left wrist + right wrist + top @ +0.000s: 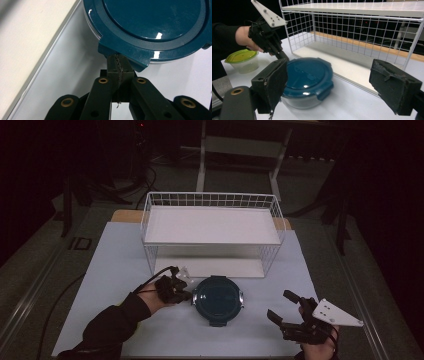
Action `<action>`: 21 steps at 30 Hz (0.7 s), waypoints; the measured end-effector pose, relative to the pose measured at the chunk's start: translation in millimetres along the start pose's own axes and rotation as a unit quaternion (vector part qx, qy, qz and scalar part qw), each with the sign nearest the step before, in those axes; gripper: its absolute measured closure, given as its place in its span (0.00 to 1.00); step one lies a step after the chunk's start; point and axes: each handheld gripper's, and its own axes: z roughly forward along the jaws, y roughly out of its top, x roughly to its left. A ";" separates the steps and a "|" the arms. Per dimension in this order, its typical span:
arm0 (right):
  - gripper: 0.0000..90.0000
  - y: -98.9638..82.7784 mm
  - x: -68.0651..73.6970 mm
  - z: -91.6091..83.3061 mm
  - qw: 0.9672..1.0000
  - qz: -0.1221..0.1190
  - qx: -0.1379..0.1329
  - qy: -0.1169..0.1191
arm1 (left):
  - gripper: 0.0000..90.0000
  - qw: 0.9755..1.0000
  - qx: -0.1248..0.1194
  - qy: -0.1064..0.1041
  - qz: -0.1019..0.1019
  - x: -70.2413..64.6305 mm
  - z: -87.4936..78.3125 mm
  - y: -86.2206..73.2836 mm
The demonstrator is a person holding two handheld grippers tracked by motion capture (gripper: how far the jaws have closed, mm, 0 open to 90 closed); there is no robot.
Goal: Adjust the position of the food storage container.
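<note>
A round glass container with a dark teal clip-on lid point(217, 297) point(307, 75) stands on the white mat in front of the wire rack. My left gripper point(187, 295) point(119, 65) point(283, 56) lies at its left side, jaws pressed shut against each other. Its tips are tucked under the lid's point(150, 22) side clip point(125, 53), which hides whether they pinch it. My right gripper point(285, 312) point(330, 75) sits near the mat's front right, apart from the container. It is open wide, with nothing between its pads.
A white wire rack point(212, 227) point(352, 27) with a shelf on top and a base board stands just behind the container. A small tub with a yellow-green lid point(241, 56) sits by the left hand. The mat's front edge point(200, 354) is close to both hands.
</note>
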 end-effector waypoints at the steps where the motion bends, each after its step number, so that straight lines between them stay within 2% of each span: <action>1: 0.17 0.0 -0.1 -0.1 1.000 0.000 0.000 0.000 | 0.99 1.000 0.002 -0.003 0.007 -1.4 1.8 3.2; 4: 0.17 -0.1 -0.3 0.0 1.000 0.000 0.000 0.002 | 0.99 1.000 0.001 -0.009 0.010 -6.0 5.9 8.9; 8: 0.17 -0.5 0.2 0.8 1.000 0.000 0.002 0.003 | 0.99 0.999 0.001 -0.017 0.028 -15.7 14.4 22.3; 11: 0.17 -0.7 0.4 1.0 1.000 -0.001 0.004 0.004 | 0.99 0.999 -0.002 -0.023 0.026 -17.4 17.7 25.9; 18: 0.17 -1.4 0.3 2.3 1.000 0.001 0.007 0.005 | 0.99 0.999 -0.002 -0.022 0.025 -19.8 22.5 33.3; 21: 0.17 -1.8 1.2 3.7 1.000 -0.002 0.010 0.008 | 0.99 0.999 0.000 -0.017 0.035 -22.7 25.9 39.2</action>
